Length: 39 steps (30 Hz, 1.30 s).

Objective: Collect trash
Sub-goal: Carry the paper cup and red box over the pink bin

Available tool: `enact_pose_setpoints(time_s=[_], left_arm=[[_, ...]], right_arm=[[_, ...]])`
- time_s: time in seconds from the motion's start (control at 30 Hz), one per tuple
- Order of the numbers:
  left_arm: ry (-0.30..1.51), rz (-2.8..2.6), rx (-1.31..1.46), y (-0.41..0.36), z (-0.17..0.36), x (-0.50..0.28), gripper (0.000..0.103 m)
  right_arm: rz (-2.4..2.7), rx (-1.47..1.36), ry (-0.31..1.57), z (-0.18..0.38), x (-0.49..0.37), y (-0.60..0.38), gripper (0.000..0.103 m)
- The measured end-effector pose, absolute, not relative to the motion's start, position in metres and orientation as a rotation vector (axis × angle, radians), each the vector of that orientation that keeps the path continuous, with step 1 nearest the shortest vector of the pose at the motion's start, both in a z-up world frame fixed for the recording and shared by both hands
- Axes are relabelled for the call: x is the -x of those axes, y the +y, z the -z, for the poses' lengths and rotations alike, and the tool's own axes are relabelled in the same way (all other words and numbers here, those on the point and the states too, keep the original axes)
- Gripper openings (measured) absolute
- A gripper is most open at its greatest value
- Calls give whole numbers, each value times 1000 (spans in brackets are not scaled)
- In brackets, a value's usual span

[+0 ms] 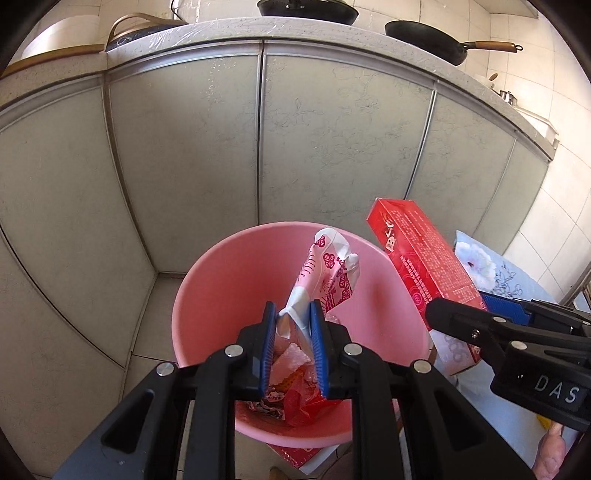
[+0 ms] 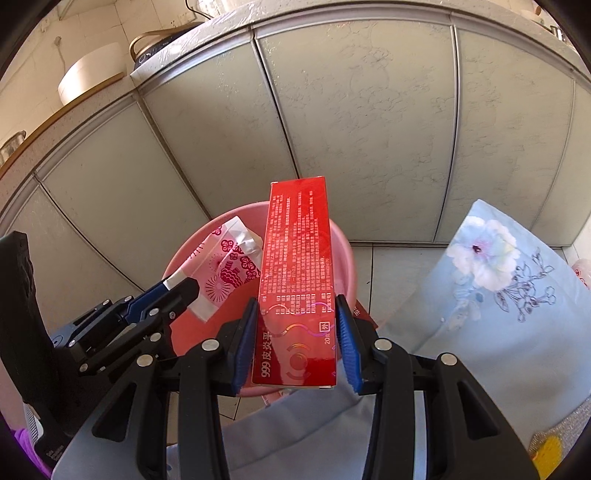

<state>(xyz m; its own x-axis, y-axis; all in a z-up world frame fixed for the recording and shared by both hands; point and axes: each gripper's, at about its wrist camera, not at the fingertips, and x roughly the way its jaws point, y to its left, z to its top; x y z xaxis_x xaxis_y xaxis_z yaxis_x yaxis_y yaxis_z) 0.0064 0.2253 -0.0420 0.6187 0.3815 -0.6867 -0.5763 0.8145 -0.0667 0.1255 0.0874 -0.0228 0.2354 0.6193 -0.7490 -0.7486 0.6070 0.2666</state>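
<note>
Pink plastic marked the one fixed spot in both views: a round bucket (image 1: 221, 280) that stood on the tiled floor just in front of grey cabinet doors (image 1: 184, 147). Left of the bucket, up on the counter (image 1: 221, 29) above the doors, sat a white tub (image 2: 88, 77) and a dark appliance with a tan handle (image 1: 125, 22); two black pans (image 1: 424, 37) rested on the same counter, above and to the right of the bucket. Over the bucket's mouth the left gripper (image 1: 293, 317) hung tilted downward, its blue pads (image 1: 317, 339) pinched together on the lower end of a pink-and-white wrapper (image 1: 328, 273) printed with dark red flowers, the rest of the wrapper standing up above the bucket's inside. Down in the bucket lay crumpled red and pink scraps (image 1: 295, 391). A red card (image 1: 295, 456) showed under the bucket's near edge, though whether the bucket rested on it could not be told. Right of the wrapper, the right gripper (image 2: 297, 328) clamped a long red box (image 2: 295, 266) by its two long sides near the box's near end; the box rose at a slant, with its far end above the bucket's right rim as the right wrist view gave it. Right of the bucket lay pale blue cloth (image 2: 480, 295) with a white flower print, near the bucket but not clearly touching it, and a fingertip (image 1: 550, 454) showed at the lower right edge of the left wrist view.
</note>
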Motion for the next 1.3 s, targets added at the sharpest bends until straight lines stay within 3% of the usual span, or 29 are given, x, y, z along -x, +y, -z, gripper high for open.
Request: enact_pose_setpoints(time_s=[1.3], left_arm=[[744, -614, 295, 230, 52, -17, 19]], right_arm=[[-949, 222, 951, 34, -126, 126, 41]])
